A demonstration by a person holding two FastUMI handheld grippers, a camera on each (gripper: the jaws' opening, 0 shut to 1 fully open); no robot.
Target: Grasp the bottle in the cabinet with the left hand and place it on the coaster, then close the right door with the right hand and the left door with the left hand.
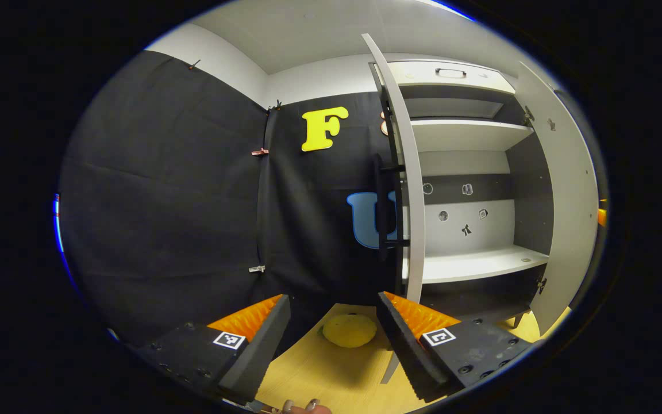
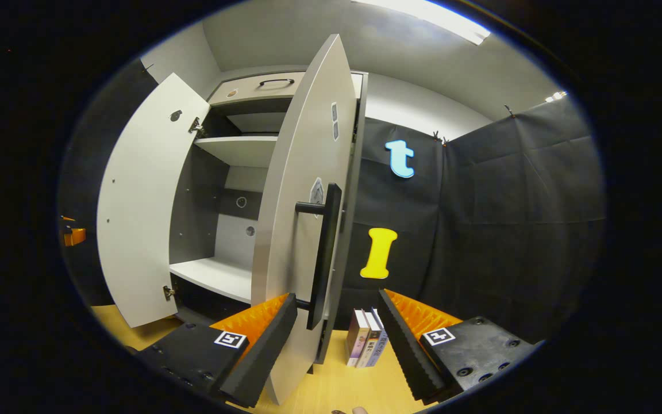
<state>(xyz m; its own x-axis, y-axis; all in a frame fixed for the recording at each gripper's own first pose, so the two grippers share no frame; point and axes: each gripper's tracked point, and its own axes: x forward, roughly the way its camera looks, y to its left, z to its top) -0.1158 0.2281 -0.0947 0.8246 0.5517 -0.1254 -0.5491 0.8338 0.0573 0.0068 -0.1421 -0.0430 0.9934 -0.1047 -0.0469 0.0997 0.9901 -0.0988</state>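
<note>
The left gripper (image 1: pixel 334 339) holds its jaws wide apart with nothing between them; just ahead of them a yellow coaster (image 1: pixel 349 330) lies on the wooden counter (image 1: pixel 331 374), the left door (image 1: pixel 403 172) standing open beyond. The right gripper (image 2: pixel 337 339) also gapes, empty, the right door (image 2: pixel 302 218) and its black handle (image 2: pixel 324 253) straight ahead of its jaws, books (image 2: pixel 367 344) standing beside.

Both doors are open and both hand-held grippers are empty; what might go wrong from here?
1. The left door's edge stands between the left hand-held gripper and the shelves; reaching in may clip it.
2. The right door's handle sits close ahead of the open right hand-held gripper; a finger could snag it.
3. Books stand beside that door.
</note>
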